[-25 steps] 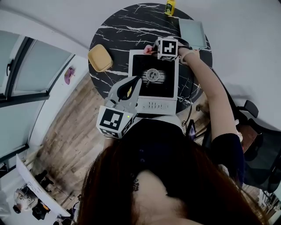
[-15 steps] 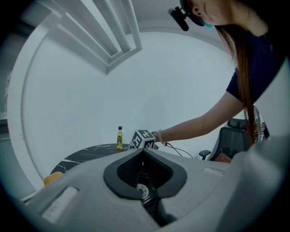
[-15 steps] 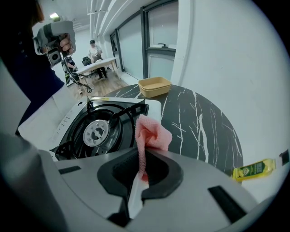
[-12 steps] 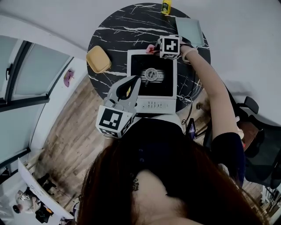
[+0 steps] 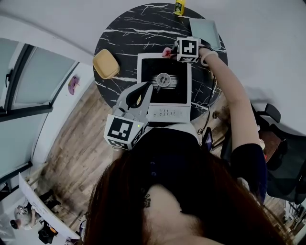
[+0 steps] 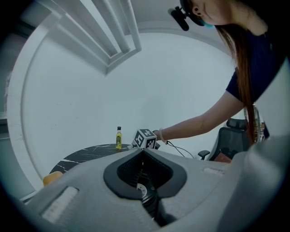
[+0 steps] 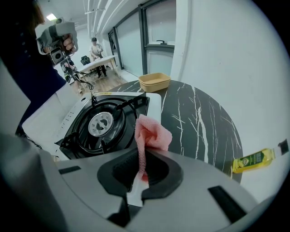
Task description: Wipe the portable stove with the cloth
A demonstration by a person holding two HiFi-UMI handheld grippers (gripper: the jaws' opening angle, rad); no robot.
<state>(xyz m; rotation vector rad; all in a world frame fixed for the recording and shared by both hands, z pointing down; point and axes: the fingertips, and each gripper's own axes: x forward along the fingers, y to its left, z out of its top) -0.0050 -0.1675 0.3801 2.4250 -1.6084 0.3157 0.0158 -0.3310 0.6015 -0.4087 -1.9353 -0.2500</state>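
Observation:
The portable stove (image 5: 164, 87), white with a black top and round burner (image 5: 164, 79), sits on the round black marble table (image 5: 124, 28). My right gripper (image 5: 172, 51) is at the stove's far edge, shut on a pink cloth (image 5: 166, 51). In the right gripper view the cloth (image 7: 152, 135) sticks up from the jaws of that gripper (image 7: 142, 156) over the stove's white corner, beside the burner (image 7: 100, 123). My left gripper (image 5: 145, 90) hovers over the stove's near-left corner, its jaws shut with nothing in them; they meet in the left gripper view (image 6: 142, 152).
A yellow container (image 5: 106, 63) sits left of the stove, a small yellow bottle (image 5: 180, 6) at the table's far edge, and a grey flat tray (image 5: 204, 27) at the far right. A cable (image 5: 206, 107) hangs off the table's right side. An office chair (image 5: 282, 158) stands to the right.
The right gripper and its pink cloth have slid slightly rightward along the stove's far edge. The left gripper has stayed where it was.

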